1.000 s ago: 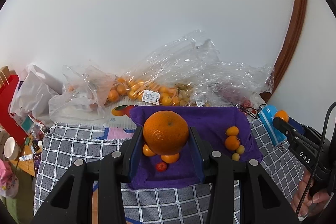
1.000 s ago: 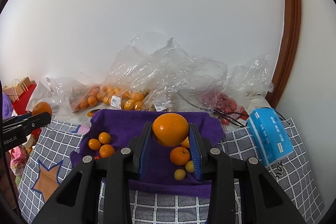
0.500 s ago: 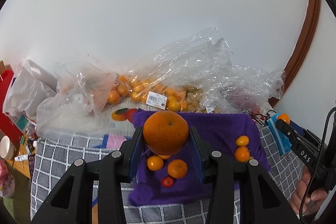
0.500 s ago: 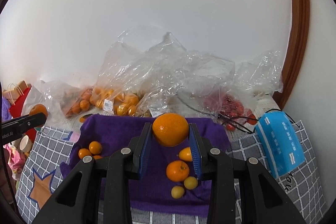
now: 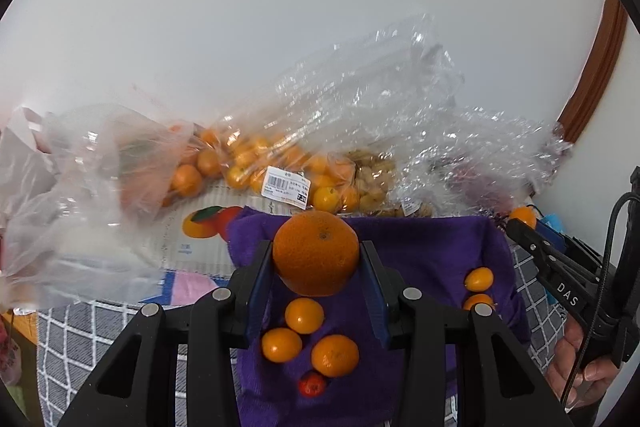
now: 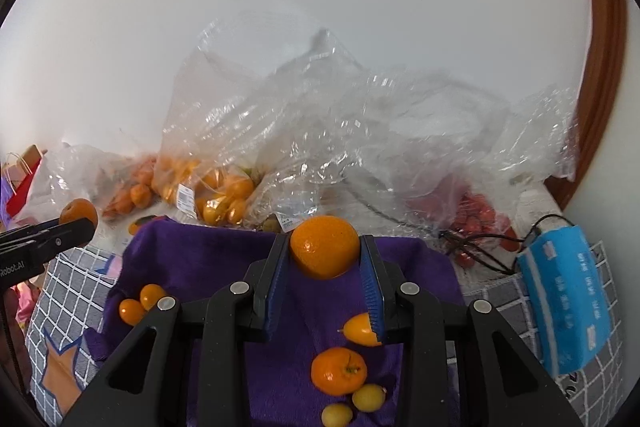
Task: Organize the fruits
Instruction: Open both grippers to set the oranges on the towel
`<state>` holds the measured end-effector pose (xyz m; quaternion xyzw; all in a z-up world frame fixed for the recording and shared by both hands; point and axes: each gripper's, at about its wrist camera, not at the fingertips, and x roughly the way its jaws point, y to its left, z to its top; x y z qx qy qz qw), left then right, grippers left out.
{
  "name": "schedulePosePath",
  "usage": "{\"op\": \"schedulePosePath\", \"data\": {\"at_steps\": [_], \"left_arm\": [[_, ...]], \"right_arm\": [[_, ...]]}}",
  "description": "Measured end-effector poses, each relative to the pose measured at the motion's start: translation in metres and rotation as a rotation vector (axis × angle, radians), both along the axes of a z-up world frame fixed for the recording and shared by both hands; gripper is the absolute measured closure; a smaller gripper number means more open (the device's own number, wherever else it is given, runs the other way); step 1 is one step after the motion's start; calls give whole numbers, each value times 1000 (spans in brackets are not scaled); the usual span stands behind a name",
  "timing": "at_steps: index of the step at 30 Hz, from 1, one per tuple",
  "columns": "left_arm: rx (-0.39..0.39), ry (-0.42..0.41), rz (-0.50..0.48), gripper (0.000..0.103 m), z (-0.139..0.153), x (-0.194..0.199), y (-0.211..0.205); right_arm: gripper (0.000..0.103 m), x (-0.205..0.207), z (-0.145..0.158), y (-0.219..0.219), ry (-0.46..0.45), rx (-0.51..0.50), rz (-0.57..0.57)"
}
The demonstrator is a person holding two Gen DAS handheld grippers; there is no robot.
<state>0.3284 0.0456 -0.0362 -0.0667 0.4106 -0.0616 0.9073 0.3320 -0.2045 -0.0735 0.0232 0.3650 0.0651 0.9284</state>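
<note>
My left gripper is shut on a large orange, held above the left part of a purple cloth. Three small oranges and a red cherry tomato lie on the cloth below it. My right gripper is shut on another orange above the cloth's right part. Below it lie a kumquat, a mandarin and two small yellow fruits. Each gripper shows at the edge of the other's view, the right gripper and the left gripper.
Clear plastic bags of oranges, pale fruit and red tomatoes crowd the wall behind the cloth. A blue tissue pack lies at the right on the grey checked tablecloth. A black cable runs near the tomatoes.
Both grippers, still holding their oranges, have moved forward toward the bags; the cloth and loose fruit have slid lower in both views.
</note>
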Motion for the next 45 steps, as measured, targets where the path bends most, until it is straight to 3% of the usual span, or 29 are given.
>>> {"op": "schedulePosePath", "data": {"at_steps": [17, 34, 45], "left_arm": [[9, 133, -12, 63, -60, 51, -14], [70, 200, -27, 63, -91, 67, -31], [70, 220, -31, 62, -101, 71, -27]], "right_arm": [[68, 37, -73, 27, 171, -26, 72], [68, 50, -92, 45, 254, -120, 56], [68, 56, -100, 49, 284, -109, 58]]}}
